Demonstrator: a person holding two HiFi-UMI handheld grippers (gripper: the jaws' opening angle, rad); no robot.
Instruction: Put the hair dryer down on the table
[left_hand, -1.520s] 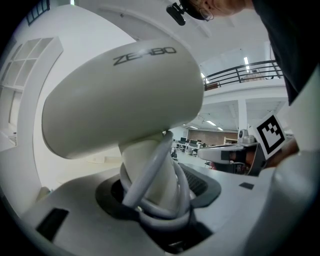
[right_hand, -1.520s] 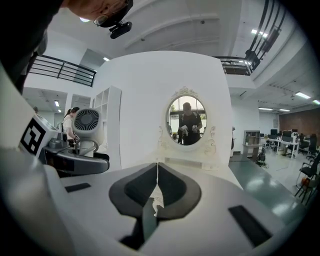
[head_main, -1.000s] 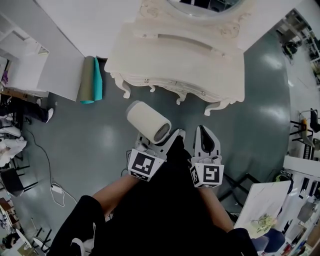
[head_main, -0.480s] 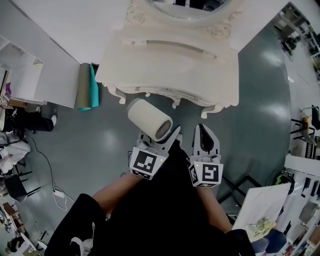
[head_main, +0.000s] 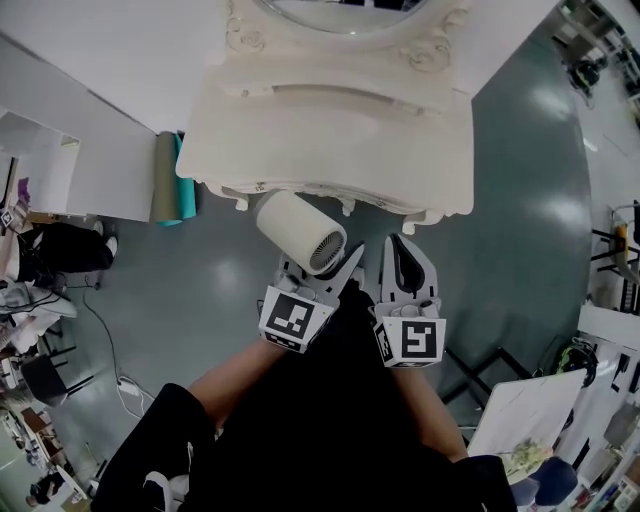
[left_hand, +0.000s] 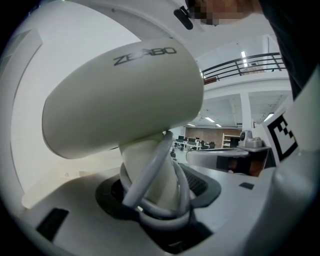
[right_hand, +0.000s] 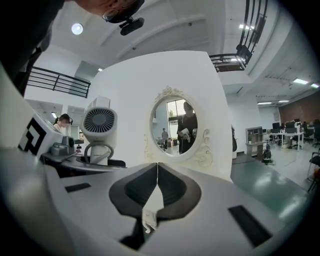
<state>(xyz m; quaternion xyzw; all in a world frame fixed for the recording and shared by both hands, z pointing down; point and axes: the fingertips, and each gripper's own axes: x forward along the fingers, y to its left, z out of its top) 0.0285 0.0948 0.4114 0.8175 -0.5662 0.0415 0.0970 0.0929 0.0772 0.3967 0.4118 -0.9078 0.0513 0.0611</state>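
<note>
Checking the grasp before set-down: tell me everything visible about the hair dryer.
The hair dryer is cream-white, plastic-looking, with a short round barrel, a grilled end and grey lettering on its side. The left gripper clamps its handle, around which a grey cord is looped. It is in the air near the white table's front edge, not yet on it.

Bright, even indoor light, shadows weak. Head view: fisheye bend at edges, soft glare patches on floor (head_main: 560, 215) at 2-3 o'clock. Both gripper views: strong barrel distortion, black vignette round rim. Rt gripper view — ceiling lamp (right_hand: 77, 28) glows at 11 o'clock. Lt gripper view — hair dryer (left_hand: 120, 100) v. close, slightly soft.
</note>
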